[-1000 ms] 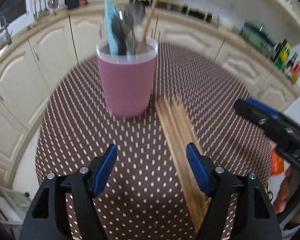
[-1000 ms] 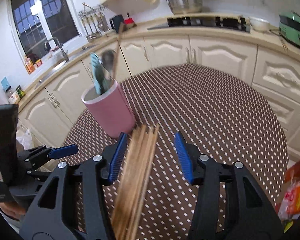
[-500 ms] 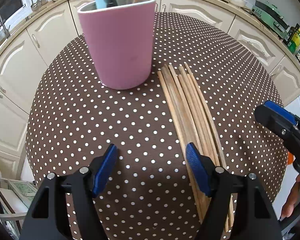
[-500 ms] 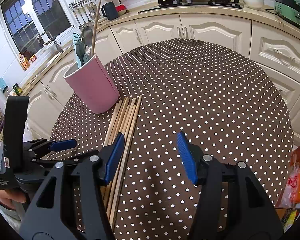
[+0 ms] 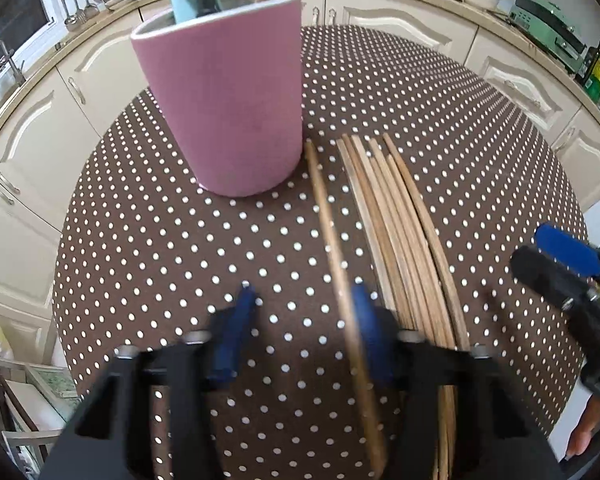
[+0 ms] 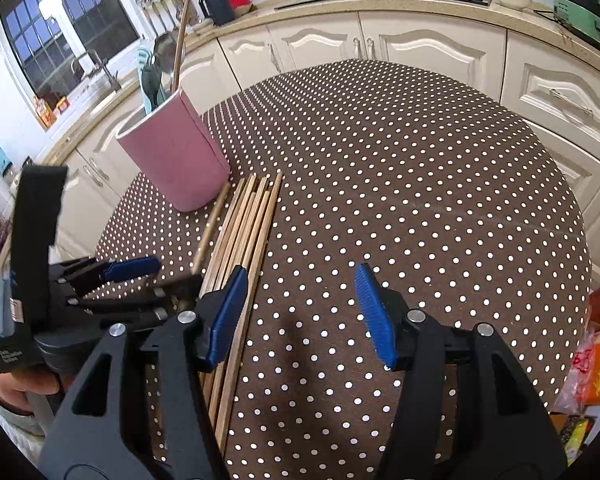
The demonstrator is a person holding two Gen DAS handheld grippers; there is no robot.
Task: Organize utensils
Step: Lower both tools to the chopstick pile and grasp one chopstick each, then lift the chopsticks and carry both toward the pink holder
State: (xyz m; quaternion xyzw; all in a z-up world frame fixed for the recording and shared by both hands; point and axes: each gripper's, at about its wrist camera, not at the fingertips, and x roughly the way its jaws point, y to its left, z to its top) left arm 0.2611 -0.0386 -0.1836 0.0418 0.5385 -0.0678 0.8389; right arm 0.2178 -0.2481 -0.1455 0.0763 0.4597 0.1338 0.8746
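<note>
Bundle of wooden chopsticks (image 5: pixel 400 236) lies flat on the polka-dot desk (image 5: pixel 172 240), just right of the pink holder cup (image 5: pixel 228 96), which already has spoons and one stick in it. One chopstick (image 5: pixel 332 248) sits split off from the bundle, running between the left gripper (image 5: pixel 300 332) jaws; jaws closing on it, blurred, pads not clearly pressing yet. Right gripper (image 6: pixel 300 312) jaws spread, empty, left pad over the bundle edge. Risk: thin round stick rolls or slips out of the pinch, or tilts and knocks the cup or scatters the bundle.
</note>
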